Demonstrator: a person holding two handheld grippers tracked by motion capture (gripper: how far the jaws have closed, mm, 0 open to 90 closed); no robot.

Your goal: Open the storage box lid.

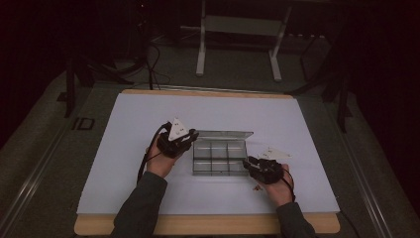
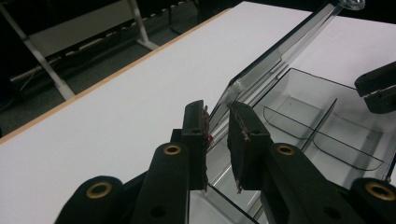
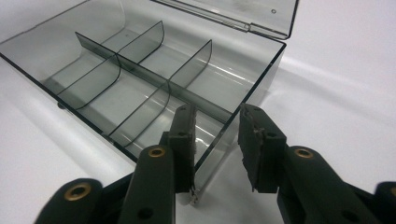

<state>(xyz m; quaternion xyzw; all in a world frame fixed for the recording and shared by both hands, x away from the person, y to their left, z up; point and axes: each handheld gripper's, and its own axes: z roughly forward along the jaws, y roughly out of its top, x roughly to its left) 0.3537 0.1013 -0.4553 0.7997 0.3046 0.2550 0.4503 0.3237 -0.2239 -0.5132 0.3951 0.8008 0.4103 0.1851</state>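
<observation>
A clear smoky plastic box (image 1: 220, 157) with several empty compartments lies open in the middle of the white table top, its lid (image 1: 223, 134) standing up at the back. My left gripper (image 1: 192, 136) is at the box's back left corner. In the left gripper view (image 2: 218, 122) its jaws are narrowly open, with the lid (image 2: 280, 51) edge running into the gap. My right gripper (image 1: 249, 162) is at the front right corner. In the right gripper view (image 3: 217, 128) its jaws are open and straddle the box (image 3: 140, 70) wall there without pinching it.
A few small brownish bits (image 1: 256, 187) lie on the white table top (image 1: 148, 114) beside the right hand. A wooden edge (image 1: 198, 224) runs along the near side. A white metal stand (image 1: 237, 25) is on the floor beyond the table.
</observation>
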